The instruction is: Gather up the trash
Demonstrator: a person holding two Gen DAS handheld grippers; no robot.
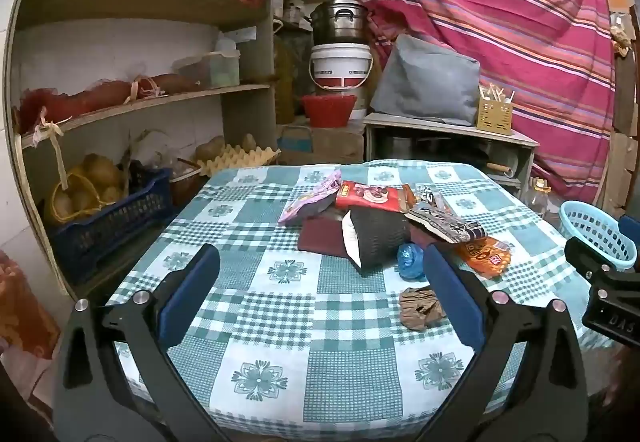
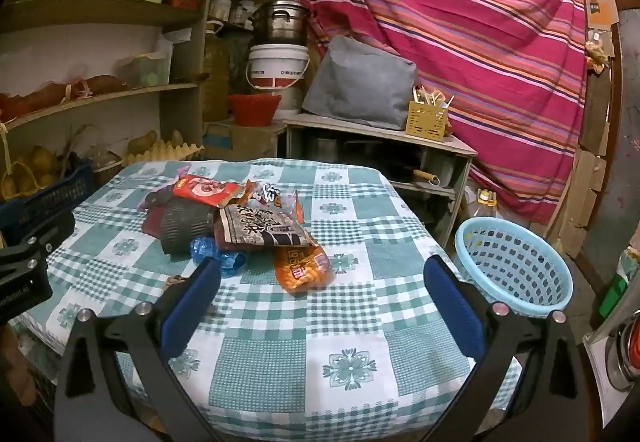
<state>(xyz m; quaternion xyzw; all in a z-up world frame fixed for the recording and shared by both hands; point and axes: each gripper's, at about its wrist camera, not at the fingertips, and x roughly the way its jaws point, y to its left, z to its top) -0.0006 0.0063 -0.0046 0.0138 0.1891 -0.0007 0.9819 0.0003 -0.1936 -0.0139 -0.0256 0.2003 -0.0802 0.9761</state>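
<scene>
A pile of trash lies on the green checked tablecloth: a red wrapper, a black ribbed cup, a blue crumpled bag, an orange packet, a printed wrapper and a brown crumpled paper. My left gripper is open and empty above the near table. In the right wrist view my right gripper is open and empty, just short of the orange packet. A light blue basket stands beside the table at the right.
Shelves with boxes, a dark blue crate and egg trays stand at the left. A low cabinet with a grey bag, a white bucket and a striped red cloth are behind the table.
</scene>
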